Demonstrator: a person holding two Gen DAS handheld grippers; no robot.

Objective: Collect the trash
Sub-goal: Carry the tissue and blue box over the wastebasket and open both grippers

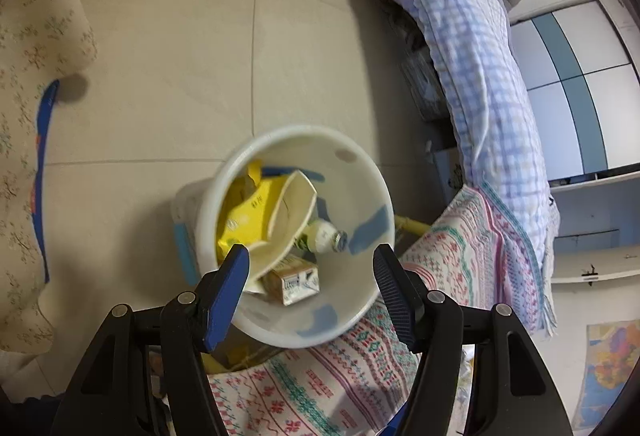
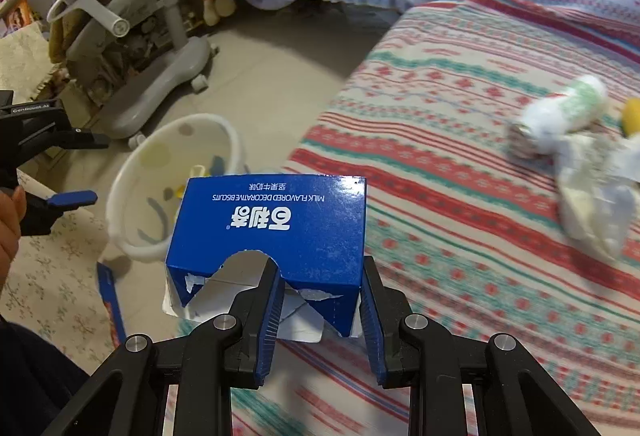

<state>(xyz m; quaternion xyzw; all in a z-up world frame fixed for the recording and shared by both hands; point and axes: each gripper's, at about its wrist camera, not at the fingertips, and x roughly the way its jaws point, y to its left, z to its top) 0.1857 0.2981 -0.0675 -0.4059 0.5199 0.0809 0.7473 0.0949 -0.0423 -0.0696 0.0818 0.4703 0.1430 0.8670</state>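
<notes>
A torn blue cardboard biscuit box (image 2: 276,232) with white lettering is pinched between the blue-padded fingers of the right gripper (image 2: 322,316), one finger inside the ripped end and the other against an outer side; the box is held in the air over the edge of a bed covered with a red, green and white patterned blanket (image 2: 460,139). A round white plastic bin (image 1: 360,195) is seen on the tiled floor beside the bed, directly ahead of the left gripper (image 1: 310,276), whose jaws are spread wide with nothing between them. Inside the bin a yellow wrapper (image 1: 244,215), a cream-coloured curved piece of card (image 1: 292,211), a small white bottle with a green label (image 1: 320,238) and a small tan carton (image 1: 294,282) are found. On the blanket, well apart from the box, a blurred white and green bottle (image 2: 560,111) and crumpled white plastic wrapping (image 2: 592,187) are seen lying. A grey wheeled chair base (image 2: 160,75) is seen beyond the bin
</notes>
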